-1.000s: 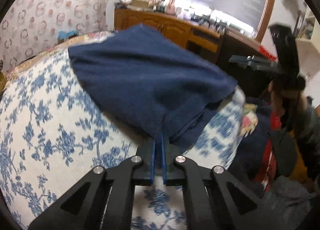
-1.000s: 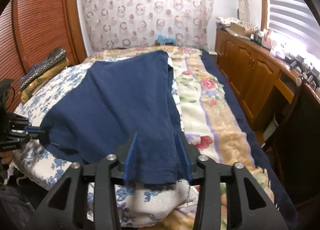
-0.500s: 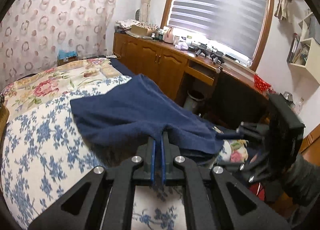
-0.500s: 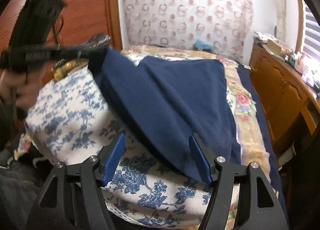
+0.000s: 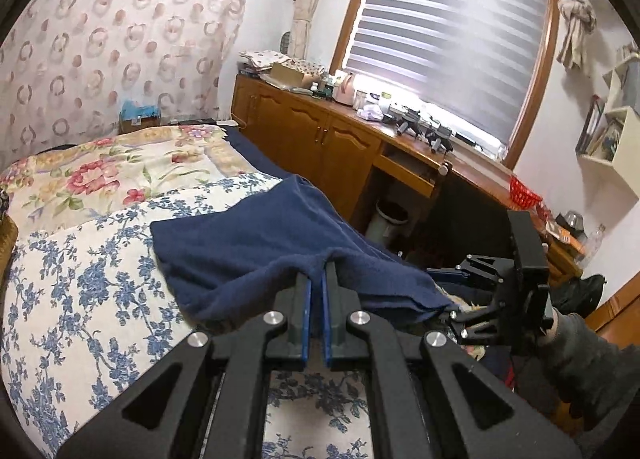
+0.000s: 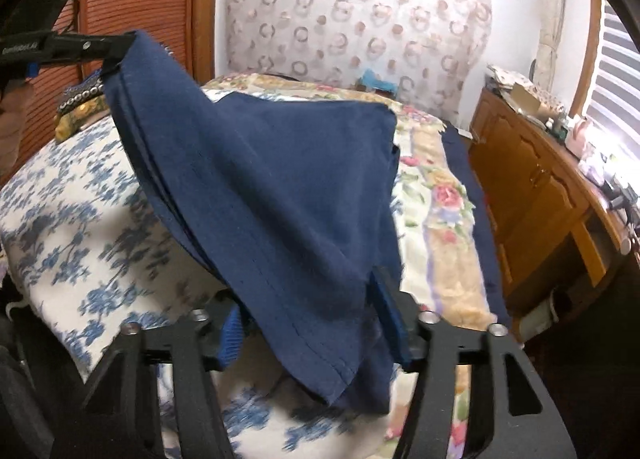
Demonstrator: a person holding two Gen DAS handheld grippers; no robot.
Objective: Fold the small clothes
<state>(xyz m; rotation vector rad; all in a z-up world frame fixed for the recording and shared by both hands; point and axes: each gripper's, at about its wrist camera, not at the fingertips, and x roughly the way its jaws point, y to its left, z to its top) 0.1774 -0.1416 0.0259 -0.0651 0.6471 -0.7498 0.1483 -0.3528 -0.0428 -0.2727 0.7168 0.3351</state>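
Navy cloth [image 6: 280, 195], a soft knit garment with a stitched double hem along its lower edge, lies spread over the bed [image 5: 80, 299] near its foot edge, one corner raised clear of the blue-flowered cover. That raised corner is pinched tight in the left gripper [image 5: 316, 279], whose blue pads are clenched together on a fold of the fabric; from the other side the same tool [image 6: 108, 49] shows at the upper left, holding the corner up so the cloth slopes down in a tent. The right gripper [image 6: 312, 323] sits at the hem near the bed's foot edge, its jaws half apart and just now closing, with the hem draped between and over them; whether the pads press on the fabric I cannot tell. White lettering on the left gripper's arm [image 6: 20, 48] is too blurred to read. A gloved hand [image 5: 576, 347] carries the right tool.
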